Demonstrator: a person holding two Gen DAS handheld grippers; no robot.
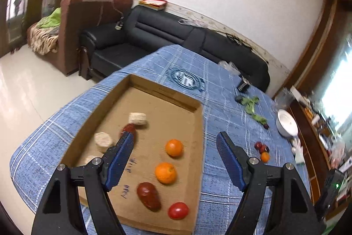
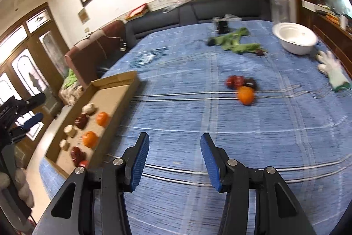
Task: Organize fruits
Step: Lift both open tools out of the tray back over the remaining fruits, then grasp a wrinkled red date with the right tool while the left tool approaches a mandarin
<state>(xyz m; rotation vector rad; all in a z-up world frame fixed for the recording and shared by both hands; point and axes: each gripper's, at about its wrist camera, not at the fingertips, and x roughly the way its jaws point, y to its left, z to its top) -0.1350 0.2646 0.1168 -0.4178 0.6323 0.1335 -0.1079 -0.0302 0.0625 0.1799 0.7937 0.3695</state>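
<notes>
Blue tablecloth (image 2: 220, 124), blurred loose fruit (image 2: 242, 89)

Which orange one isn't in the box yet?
The small round orange fruit lying on the blue checked tablecloth beside some dark red fruits. The other two round oranges already sit inside the shallow cardboard box.

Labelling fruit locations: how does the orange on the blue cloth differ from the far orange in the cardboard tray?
The loose round orange lies on the blue checked tablecloth; the far round orange sits inside the shallow cardboard tray. The loose orange touches dark red fruits; the tray one stands apart. Both are round and orange.
</notes>
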